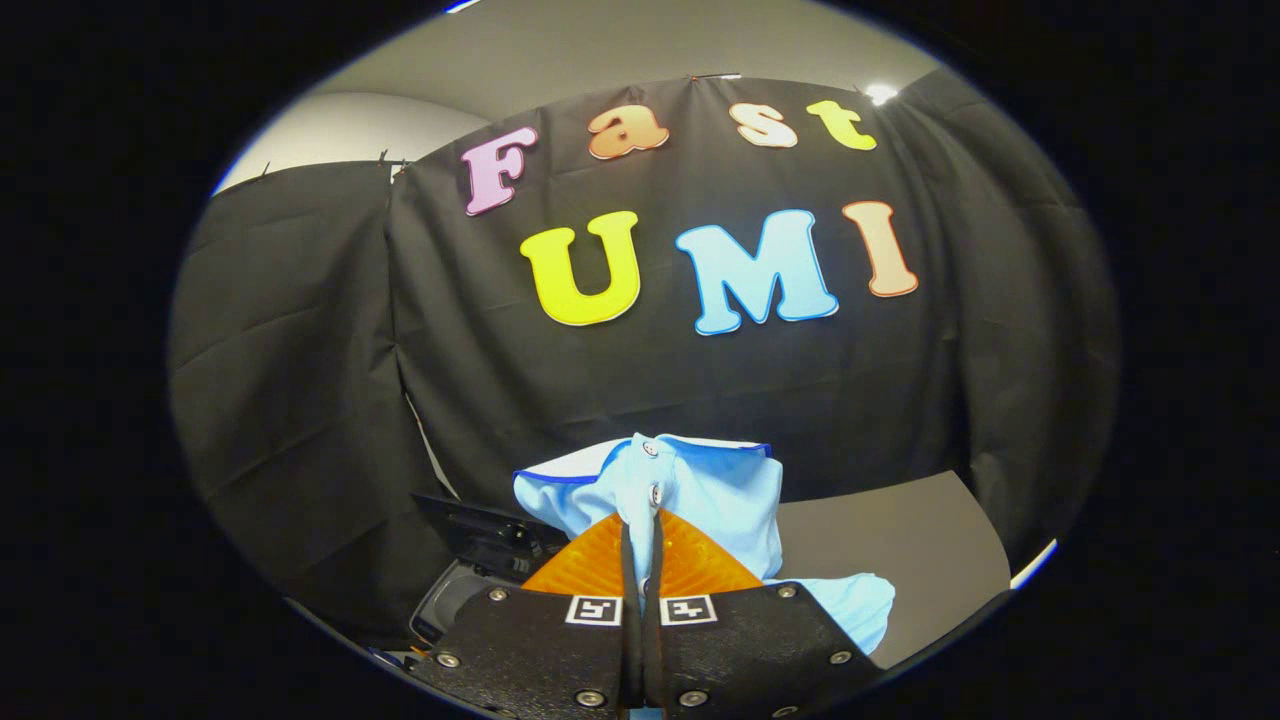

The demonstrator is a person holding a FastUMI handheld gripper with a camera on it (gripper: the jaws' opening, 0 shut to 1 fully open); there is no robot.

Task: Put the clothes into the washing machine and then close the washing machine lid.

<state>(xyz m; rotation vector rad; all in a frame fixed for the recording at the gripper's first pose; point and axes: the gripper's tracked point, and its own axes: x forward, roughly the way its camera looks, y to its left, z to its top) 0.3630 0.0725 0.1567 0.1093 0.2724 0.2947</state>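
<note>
Closest to the lens is the claw (641, 545), and its two fingers (628, 570) are squeezed nearly together with a fold of the light blue shirt (700, 490) pinched between them. So it's clamped on the cloth, both fingers pressing on it, just a thin strip of fabric running down the slit between them.

That shirt is held up off everything. Most of it bunches at 12 o'clock from the fingertips, just beyond them, with a placket and a couple of small white buttons sitting right above the pinch point. You can see a dark blue trim line along one edge of the cloth out at about 10 o'clock. Another lobe of the same shirt droops down at roughly 4 o'clock from the tips, hanging beside the claw's body.

Down at 8 o'clock from the fingers, lower than the claw and partly hidden behind it, is the washing machine (470, 570): dark casing with a grey curved rim showing. Can't really tell from this angle how its lid stands.

Over at 3 o'clock there's a grey surface (900, 540), past the hanging bit of shirt. Behind all of it hangs the black cloth wall (300, 380) of the booth.
</note>
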